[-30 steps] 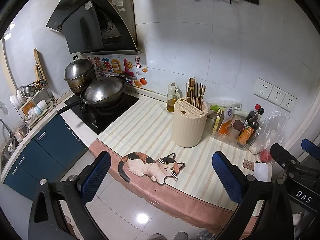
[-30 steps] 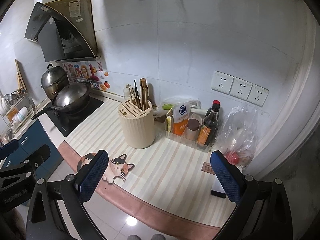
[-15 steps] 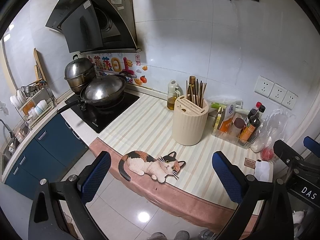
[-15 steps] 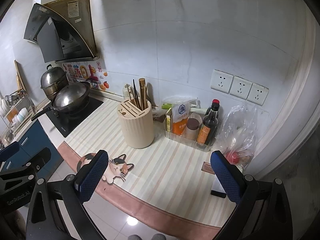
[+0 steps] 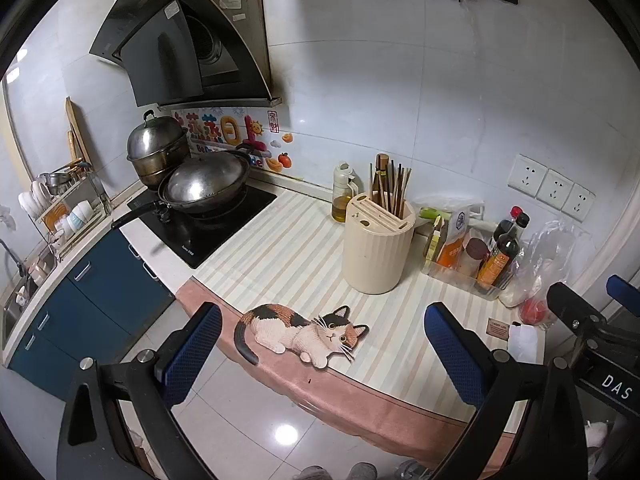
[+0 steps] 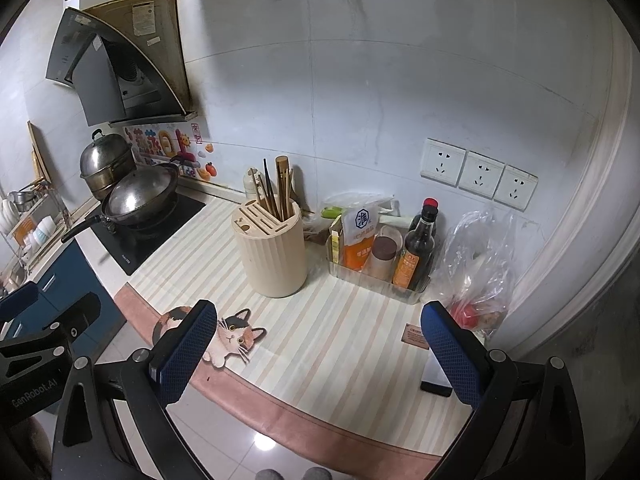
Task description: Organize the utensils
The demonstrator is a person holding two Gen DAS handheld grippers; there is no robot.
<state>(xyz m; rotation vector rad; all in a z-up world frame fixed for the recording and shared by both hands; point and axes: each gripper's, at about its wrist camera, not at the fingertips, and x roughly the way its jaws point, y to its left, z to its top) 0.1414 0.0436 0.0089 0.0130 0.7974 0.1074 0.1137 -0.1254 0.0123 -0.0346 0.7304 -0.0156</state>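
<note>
A cream ribbed utensil holder (image 5: 378,246) (image 6: 272,250) stands on the striped counter, with several chopsticks (image 5: 390,188) (image 6: 278,190) upright in its rear compartment. My left gripper (image 5: 322,354) hangs open in front of the counter's edge, nothing between its blue pads. My right gripper (image 6: 318,354) is likewise open and empty, held back from the counter. Each gripper shows at the edge of the other's view.
A wok (image 5: 204,186) and steamer pot (image 5: 156,148) sit on the black cooktop (image 5: 208,226) at left. An oil bottle (image 5: 342,192) stands behind the holder. A clear tray of condiments (image 6: 380,256), a plastic bag (image 6: 480,256) and wall sockets (image 6: 478,174) fill the right corner. A cat-shaped mat (image 5: 304,332) lies at the counter's front edge.
Both grippers have shifted slightly, so the counter sits a little differently in each view. Both stay open and nothing on the counter has moved.
</note>
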